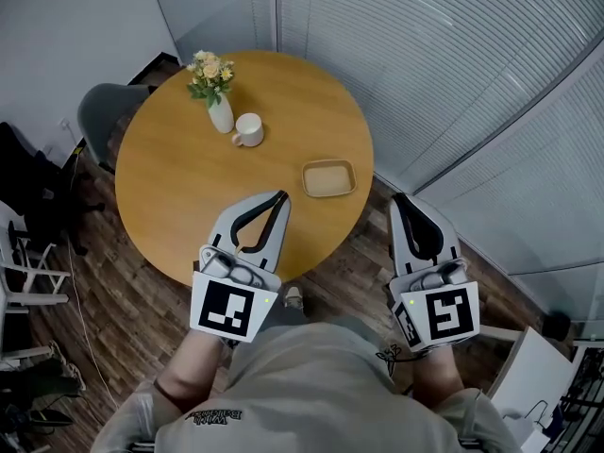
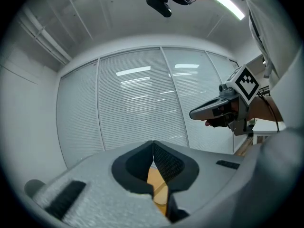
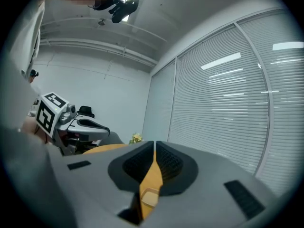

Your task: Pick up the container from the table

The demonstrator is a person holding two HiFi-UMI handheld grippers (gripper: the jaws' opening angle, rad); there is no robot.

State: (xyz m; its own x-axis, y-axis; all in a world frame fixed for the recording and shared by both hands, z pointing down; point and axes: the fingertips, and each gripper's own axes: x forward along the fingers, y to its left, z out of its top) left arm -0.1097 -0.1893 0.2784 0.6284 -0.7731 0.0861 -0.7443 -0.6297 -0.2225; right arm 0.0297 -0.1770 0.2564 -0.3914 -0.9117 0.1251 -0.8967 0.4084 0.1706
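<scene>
Round tabletop (image 1: 170, 177) carries tan container (image 1: 328, 178), white mug (image 1: 248, 129), flower vase (image 1: 219, 111). Left hand-held gripper (image 1: 280, 196) over near edge, right hand-held gripper (image 1: 400, 198) beyond edge; neither touches container.

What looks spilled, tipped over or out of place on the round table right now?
Nothing stands out. The flower vase and the mug stand upright, the container lies flat and empty near the edge of the table, and no spill shows.

The container (image 1: 328, 178) lies on the table (image 1: 179, 182), right of the mug (image 1: 248, 130) and vase (image 1: 220, 114).
</scene>
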